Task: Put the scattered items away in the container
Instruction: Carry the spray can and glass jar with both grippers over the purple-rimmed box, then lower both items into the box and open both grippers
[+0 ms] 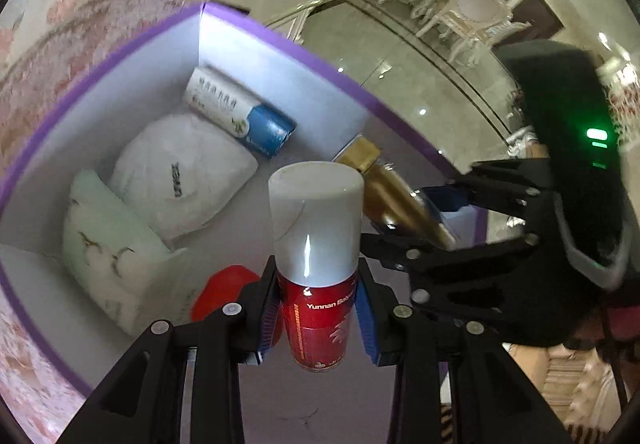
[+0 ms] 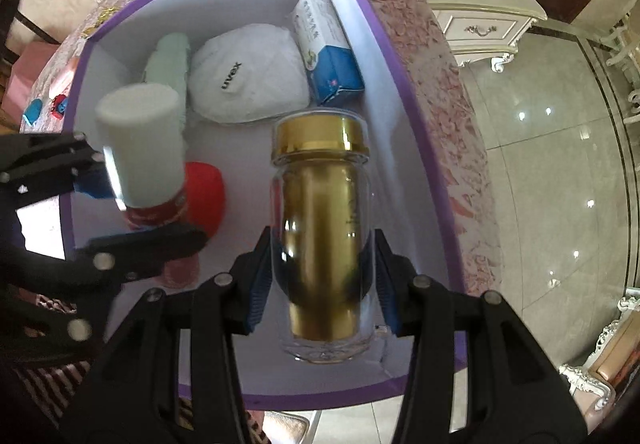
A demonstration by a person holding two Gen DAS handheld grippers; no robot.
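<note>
Two fingers (image 1: 260, 318) flanking spray can (image 1: 316, 264)

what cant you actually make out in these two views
- Red object in the purple box: mostly hidden behind the spray can and the left gripper in both views, so its identity is unclear.
- Spray can label: cut off by the fingers, left wrist view; blurred in the right.
- Gold bottle base: hidden by the right gripper in the left wrist view.
- Print on the blue-and-white carton: too small.
</note>
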